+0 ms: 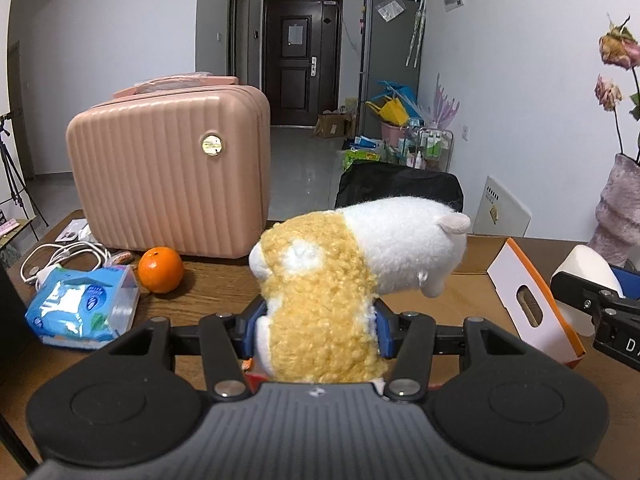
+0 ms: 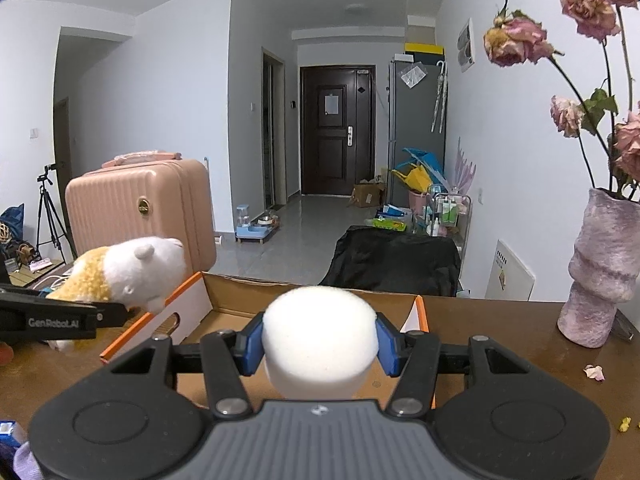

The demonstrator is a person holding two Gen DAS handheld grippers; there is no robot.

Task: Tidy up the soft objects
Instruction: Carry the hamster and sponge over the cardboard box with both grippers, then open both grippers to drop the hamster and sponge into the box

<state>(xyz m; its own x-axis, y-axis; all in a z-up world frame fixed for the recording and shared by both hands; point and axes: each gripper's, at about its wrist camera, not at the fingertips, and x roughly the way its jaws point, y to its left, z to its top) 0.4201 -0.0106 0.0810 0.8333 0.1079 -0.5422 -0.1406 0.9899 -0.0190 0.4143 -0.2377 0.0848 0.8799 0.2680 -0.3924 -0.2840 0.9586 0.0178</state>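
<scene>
Fleece plush toy (image 1: 320, 280) pinched in left tongs (image 1: 318, 330), aloft above worktop (image 1: 216, 280) short of cardboard box (image 1: 532, 300); head overhangs, may snag the box wall | white foam ball (image 2: 320, 340) pinched in right tongs (image 2: 320, 346) over box (image 2: 192, 304); may bounce out on release

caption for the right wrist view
Right gripper holds a white foam ball over the open cardboard box.

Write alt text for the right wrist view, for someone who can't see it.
The right gripper clamps a white foam ball over an open cardboard box on a wooden table. At left, the left gripper holds a plush toy.
</scene>
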